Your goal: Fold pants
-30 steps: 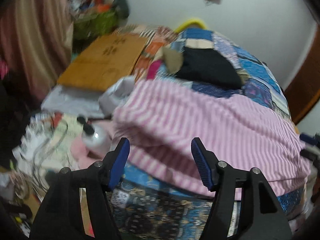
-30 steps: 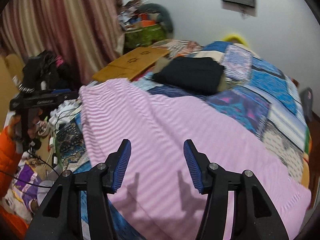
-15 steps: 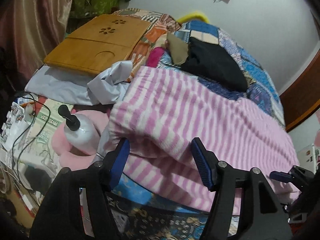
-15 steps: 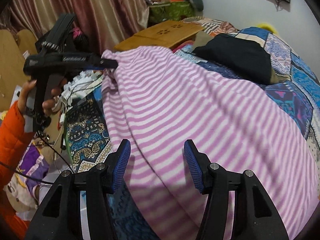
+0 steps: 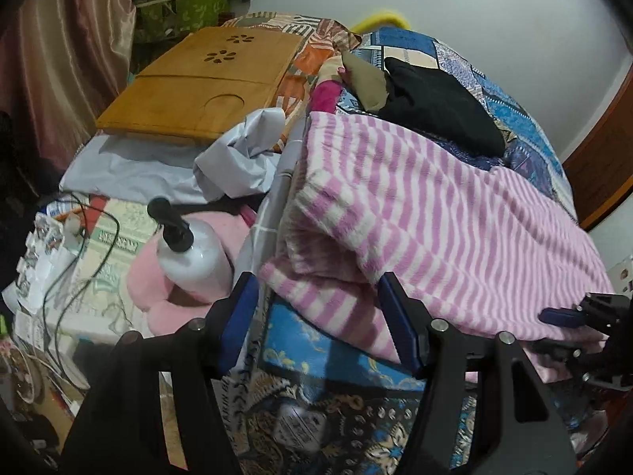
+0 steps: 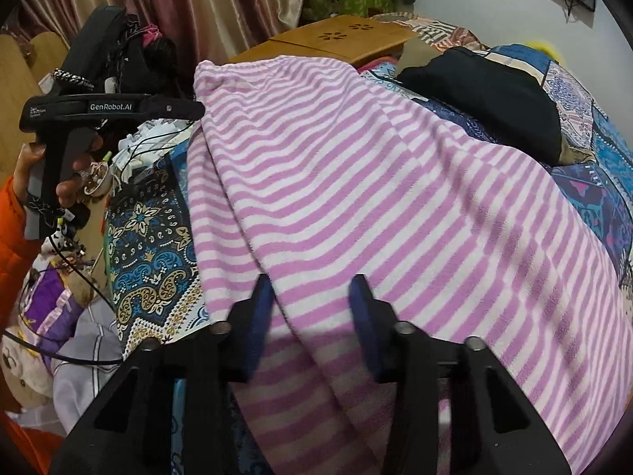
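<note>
Pink-and-white striped pants [image 5: 435,213] lie spread across a patchwork quilt [image 5: 522,118] on the bed. My left gripper [image 5: 316,293] is open at the pants' left end, and the fabric's folded edge lies between its fingers without being pinched. In the right wrist view this left gripper [image 6: 190,109] is held by a hand in an orange sleeve beside the pants' corner. My right gripper [image 6: 311,293] hovers low over the pants [image 6: 395,198]. Its jaws are closing with a ridge of the fabric between them, and the pads stand apart from the cloth. It also shows as the right gripper [image 5: 569,316] at the pants' right end.
A folded black garment [image 5: 439,107] lies behind the pants. To the left are a wooden lap tray [image 5: 198,83], a crumpled grey cloth [image 5: 237,162], a white pump bottle [image 5: 190,253] on a pink cushion [image 5: 150,289], and loose cables [image 5: 79,245]. A curtain [image 6: 190,4] hangs at the left.
Both grippers have come down closer to the pants. The right gripper's jaws have narrowed over the fabric. The left gripper's opening is unchanged.
</note>
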